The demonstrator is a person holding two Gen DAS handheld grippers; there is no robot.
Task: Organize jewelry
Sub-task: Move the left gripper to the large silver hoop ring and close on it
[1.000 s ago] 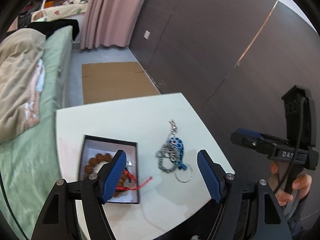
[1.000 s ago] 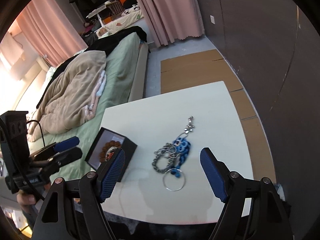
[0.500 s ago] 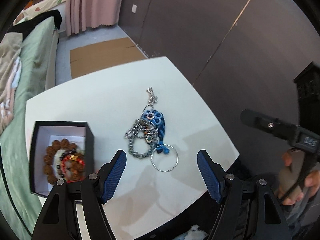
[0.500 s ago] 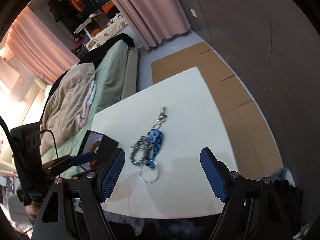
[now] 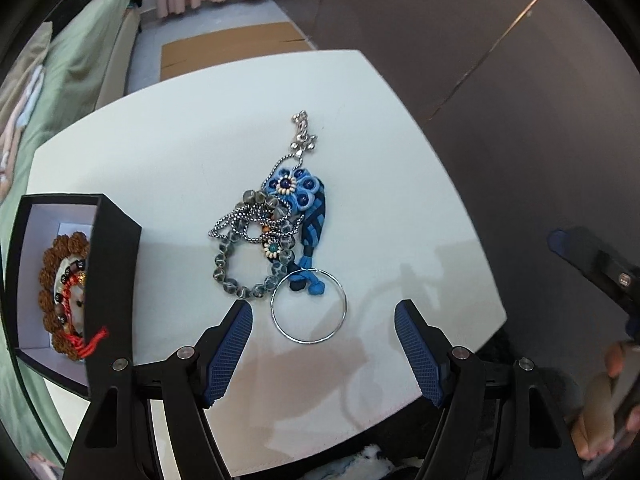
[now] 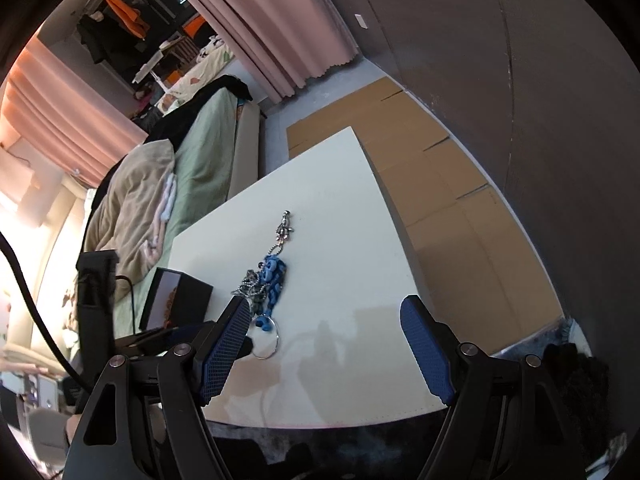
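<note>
A tangle of jewelry lies on the white table [image 5: 168, 152]: a blue knotted flower charm [image 5: 298, 192], a silver ball chain [image 5: 244, 220], a grey bead bracelet [image 5: 236, 276] and a large silver ring [image 5: 308, 306]. My left gripper [image 5: 323, 348] is open, just in front of the ring, holding nothing. A black box [image 5: 114, 280] at the left holds a brown bead bracelet [image 5: 52, 264] and a red cord. My right gripper [image 6: 324, 344] is open and empty, above the table's near part; the jewelry pile [image 6: 268, 284] lies by its left finger.
A green bed [image 6: 200, 140] with a beige blanket stands left of the table. Flattened cardboard [image 6: 432, 168] lies on the floor beside a dark wall. The right gripper's body [image 5: 600, 264] and the hand holding it show at the right of the left wrist view.
My left gripper has moved right and closer, from over the box to in front of the jewelry pile. My right gripper has drawn back and to the right. Both stayed open.
</note>
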